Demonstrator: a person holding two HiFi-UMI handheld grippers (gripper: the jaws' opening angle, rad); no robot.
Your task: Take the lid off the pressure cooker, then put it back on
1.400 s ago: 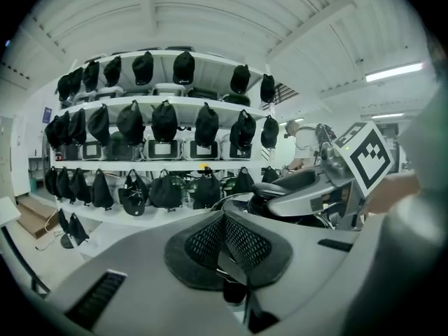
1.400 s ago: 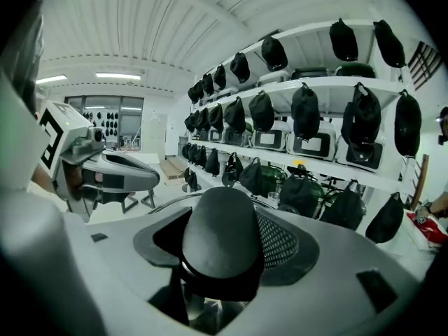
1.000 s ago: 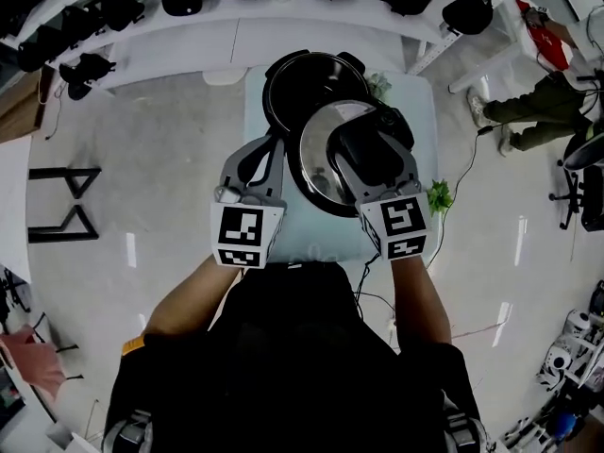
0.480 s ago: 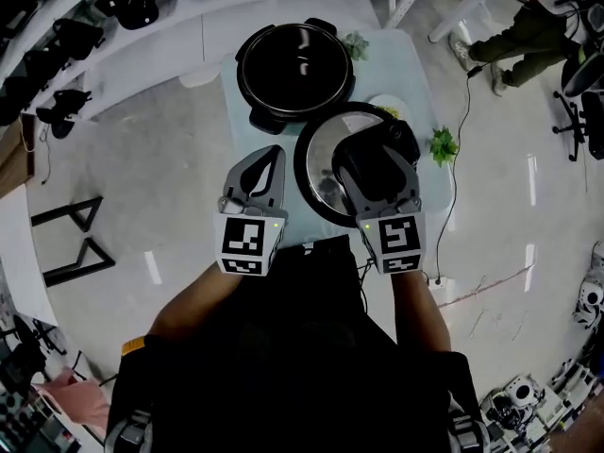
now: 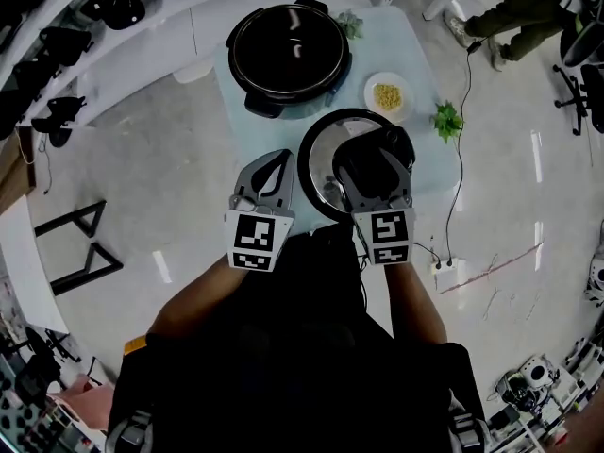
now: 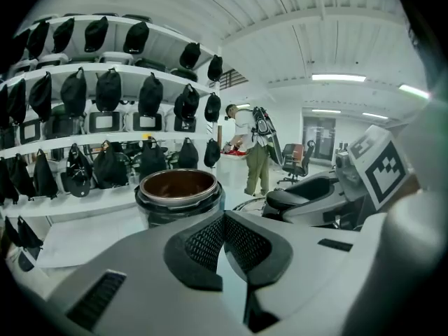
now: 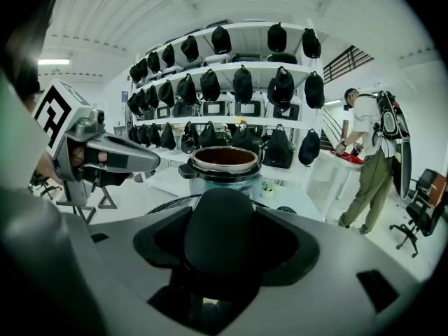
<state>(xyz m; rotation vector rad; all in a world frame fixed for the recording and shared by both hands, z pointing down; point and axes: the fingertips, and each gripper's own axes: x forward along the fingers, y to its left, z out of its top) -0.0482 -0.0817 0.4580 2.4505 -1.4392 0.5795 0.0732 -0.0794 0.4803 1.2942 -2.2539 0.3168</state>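
The open pressure cooker (image 5: pixel 289 58) stands at the far end of the small pale table (image 5: pixel 415 163), its dark inner pot showing; it also appears as the cooker (image 6: pixel 178 194) and the cooker (image 7: pixel 224 166) in the two gripper views. My right gripper (image 5: pixel 376 163) is shut on the black handle (image 7: pixel 219 236) of the round lid (image 5: pixel 326 163), held near me, off the pot. My left gripper (image 5: pixel 269 171) hovers just left of the lid, its jaws closed together on nothing.
A small white plate of yellow food (image 5: pixel 387 95) sits right of the cooker, with little green plants (image 5: pixel 445 120) at the table's right edge and far corner. White shelves of black bags (image 7: pixel 238 89) line the back wall. A person (image 7: pixel 371 159) stands at right.
The lid has come away from above the pot and now hangs nearer to me, so the whole cooker opening shows. The left gripper stayed beside it.
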